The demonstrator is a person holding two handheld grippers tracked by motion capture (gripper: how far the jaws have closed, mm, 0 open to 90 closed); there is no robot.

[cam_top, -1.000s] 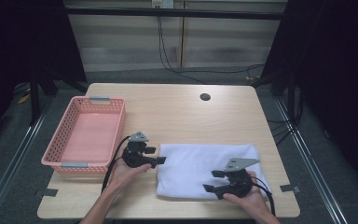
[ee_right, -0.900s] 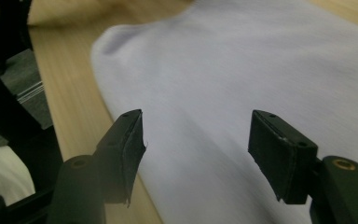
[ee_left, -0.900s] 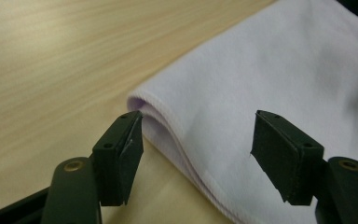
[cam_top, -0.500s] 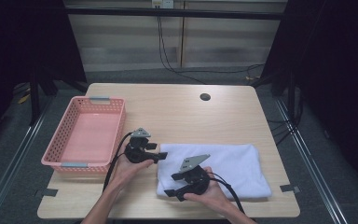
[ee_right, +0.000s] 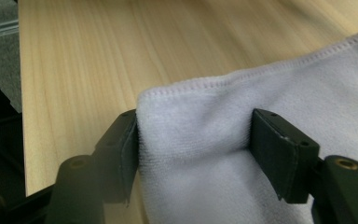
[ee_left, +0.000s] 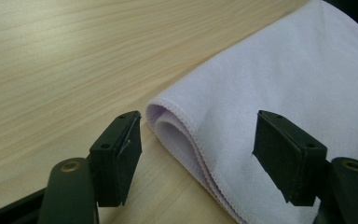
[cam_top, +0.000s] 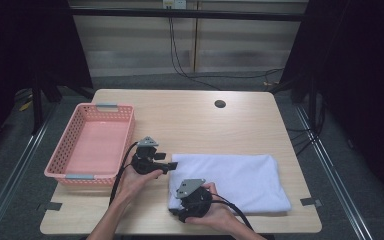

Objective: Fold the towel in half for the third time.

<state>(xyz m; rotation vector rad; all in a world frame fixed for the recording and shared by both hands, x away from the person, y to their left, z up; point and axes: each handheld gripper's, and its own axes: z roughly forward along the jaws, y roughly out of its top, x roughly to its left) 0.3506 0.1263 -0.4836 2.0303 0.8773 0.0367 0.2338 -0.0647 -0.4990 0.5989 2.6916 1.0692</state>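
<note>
We set both released grippers at the folded white towel [cam_top: 230, 180], which lies on the bench [cam_top: 190, 115] right of the pink basket [cam_top: 92, 145]. Left gripper [ee_left: 198, 154] straddles its far-left corner, right gripper [ee_right: 193, 149] its near-left corner. Next, we judge, both must clench together.

Towel [cam_top: 230, 180] soft white cloth, stitched hem; table [cam_top: 190, 120] matt pale wood; basket [cam_top: 92, 145] pink plastic mesh

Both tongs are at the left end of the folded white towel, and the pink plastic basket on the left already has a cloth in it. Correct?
Not quite: the pink plastic basket holds nothing, as the high view shows. The rest stands: the left tongs and right tongs are at the left end of the folded white towel, which lies on the light wooden table.
</note>
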